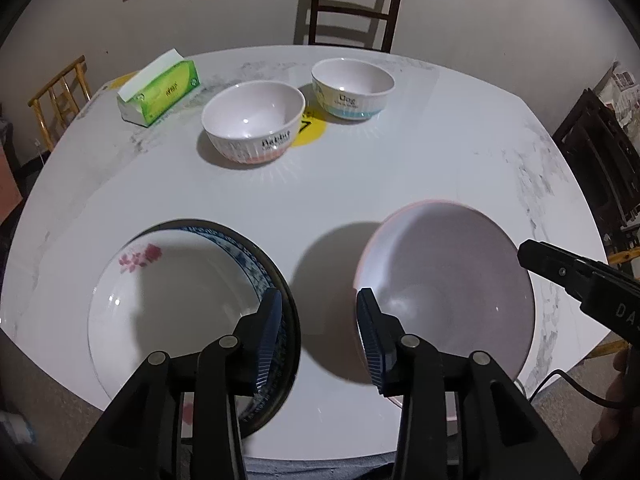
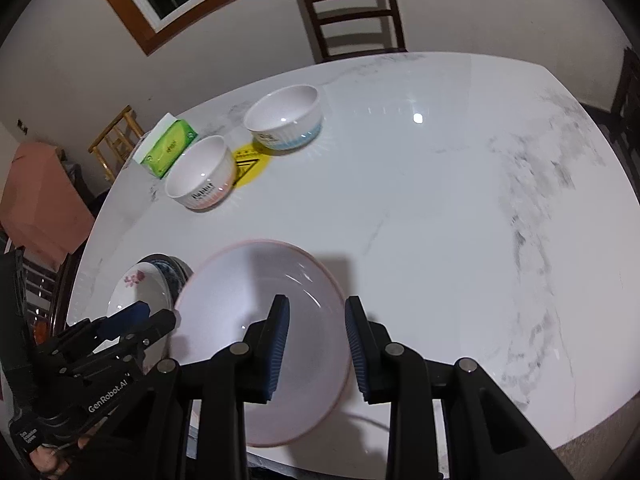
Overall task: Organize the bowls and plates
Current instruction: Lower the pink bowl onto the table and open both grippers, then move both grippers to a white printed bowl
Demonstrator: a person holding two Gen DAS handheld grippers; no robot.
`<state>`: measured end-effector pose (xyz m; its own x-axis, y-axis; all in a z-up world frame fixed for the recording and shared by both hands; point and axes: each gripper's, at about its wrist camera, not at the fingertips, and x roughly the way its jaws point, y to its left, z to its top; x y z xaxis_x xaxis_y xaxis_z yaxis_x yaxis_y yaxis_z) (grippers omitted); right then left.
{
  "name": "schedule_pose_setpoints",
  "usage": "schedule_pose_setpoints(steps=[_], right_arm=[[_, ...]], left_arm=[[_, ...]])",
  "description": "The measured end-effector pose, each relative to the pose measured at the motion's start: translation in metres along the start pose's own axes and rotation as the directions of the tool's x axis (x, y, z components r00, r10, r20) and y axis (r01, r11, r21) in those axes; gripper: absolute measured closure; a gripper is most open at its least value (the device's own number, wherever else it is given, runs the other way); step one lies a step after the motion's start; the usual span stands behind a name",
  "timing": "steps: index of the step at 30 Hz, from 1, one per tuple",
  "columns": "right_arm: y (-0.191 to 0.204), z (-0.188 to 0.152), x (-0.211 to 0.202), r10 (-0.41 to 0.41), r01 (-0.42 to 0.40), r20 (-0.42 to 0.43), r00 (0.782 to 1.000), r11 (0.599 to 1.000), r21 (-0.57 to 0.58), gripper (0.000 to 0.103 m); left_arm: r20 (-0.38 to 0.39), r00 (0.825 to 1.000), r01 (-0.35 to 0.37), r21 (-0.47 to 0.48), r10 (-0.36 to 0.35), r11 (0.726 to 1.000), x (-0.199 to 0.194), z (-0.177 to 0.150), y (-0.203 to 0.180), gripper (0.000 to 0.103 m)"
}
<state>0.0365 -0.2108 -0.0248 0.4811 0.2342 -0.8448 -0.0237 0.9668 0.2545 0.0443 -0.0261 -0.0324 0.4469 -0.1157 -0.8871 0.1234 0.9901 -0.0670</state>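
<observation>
A stack of plates, a white floral plate (image 1: 168, 304) on a blue-patterned one, lies at the table's near left; it also shows in the right wrist view (image 2: 136, 292). A pink-rimmed plate (image 1: 452, 292) sits tilted at the near right, also in the right wrist view (image 2: 256, 340). My left gripper (image 1: 318, 340) is open and empty between the two, its right finger at the pink plate's edge. My right gripper (image 2: 314, 352) is open, its jaws straddling the pink plate's right rim. A "Rabbit" bowl (image 1: 252, 128) and a "Dog" bowl (image 1: 352, 88) stand farther back.
A green tissue box (image 1: 160, 92) lies at the back left of the white marble table (image 1: 400, 160). A yellow sticker (image 1: 310, 130) lies between the bowls. A dark chair (image 1: 356, 4) stands behind the table, a wooden chair (image 1: 60, 96) at its left.
</observation>
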Motion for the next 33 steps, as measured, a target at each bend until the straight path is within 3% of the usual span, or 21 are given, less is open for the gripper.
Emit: schedule_pose_setpoints(steps=[13,25,33], right_arm=[[0.04,0.037,0.014,0.068,-0.068,-0.003,0.998,0.994,-0.088,0.074],[0.073,0.08,0.05,0.13,-0.137,-0.068,0.989,0.984,-0.113,0.074],[0.087,0.108,0.087,0.146,-0.153,-0.07,0.987,0.982,-0.108,0.074]], left_arm=[[0.022,0.997,-0.07,-0.039,0.071,0.997,0.002,0.017,0.028,0.064],[0.015,1.0,0.007,-0.22,-0.003,0.975,0.014,0.067,0.095,0.063],[0.014,0.997,0.075,-0.361,-0.075,0.93,0.043,0.103,0.129,0.063]])
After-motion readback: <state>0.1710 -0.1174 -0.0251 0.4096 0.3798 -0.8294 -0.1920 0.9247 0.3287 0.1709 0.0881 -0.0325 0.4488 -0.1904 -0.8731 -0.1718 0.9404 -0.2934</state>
